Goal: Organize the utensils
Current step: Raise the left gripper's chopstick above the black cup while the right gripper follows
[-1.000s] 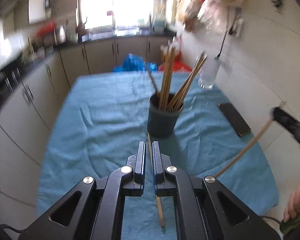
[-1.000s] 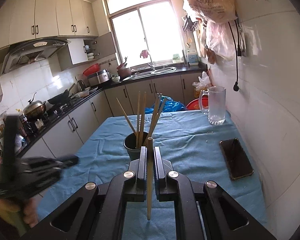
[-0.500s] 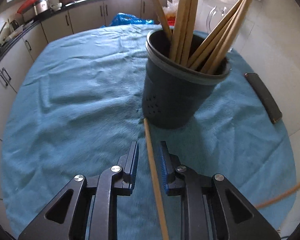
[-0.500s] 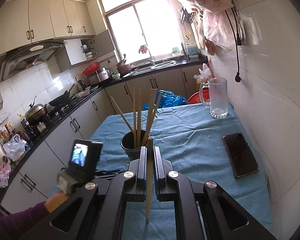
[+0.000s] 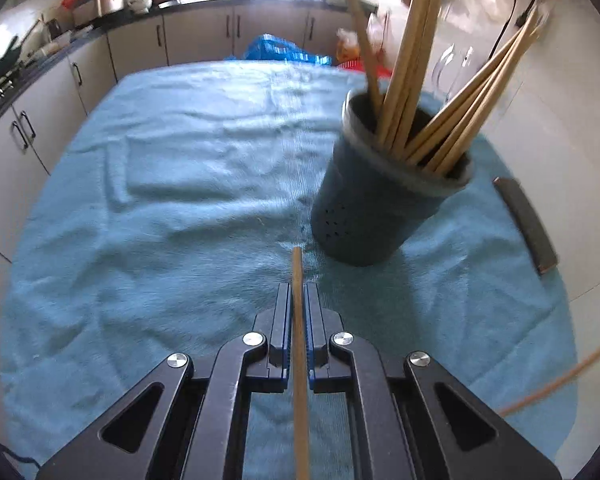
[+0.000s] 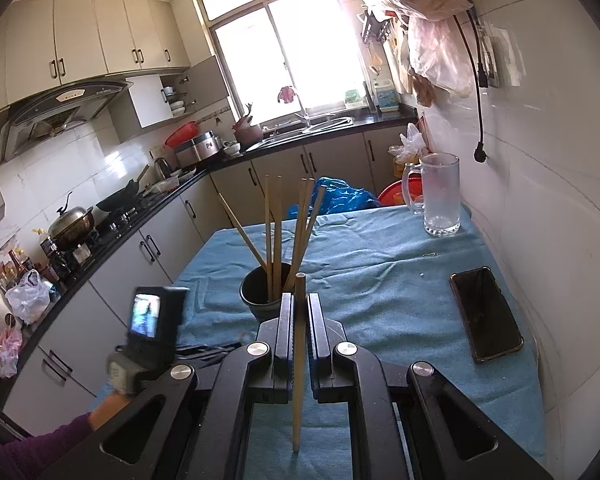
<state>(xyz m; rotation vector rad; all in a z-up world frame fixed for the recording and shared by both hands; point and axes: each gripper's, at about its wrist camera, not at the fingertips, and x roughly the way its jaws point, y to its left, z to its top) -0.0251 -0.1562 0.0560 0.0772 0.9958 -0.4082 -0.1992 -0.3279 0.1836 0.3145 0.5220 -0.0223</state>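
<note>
Wooden chopstick (image 5: 298, 320) was pinched in the left gripper (image 5: 298, 292), beside the dark holder (image 5: 364, 216) on the blue-clothed worktop (image 5: 160, 240). Only the right view showed a second chopstick (image 6: 299, 344) pinched in the right gripper (image 6: 299, 300), plus the glass mug (image 6: 440, 196).

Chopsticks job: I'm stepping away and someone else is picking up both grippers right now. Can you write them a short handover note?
Left gripper: shut on a chopstick that lies on the blue cloth, just short of the dark holder.
Right gripper: shut on its own chopstick, held above the cloth, pointing toward the holder.
Done: several chopsticks already stand in the holder.
Left: lift the left chopstick and drop both held ones into the holder. No other loose chopsticks show on the cloth.
Mind the phone and glass mug along the wall side.
</note>
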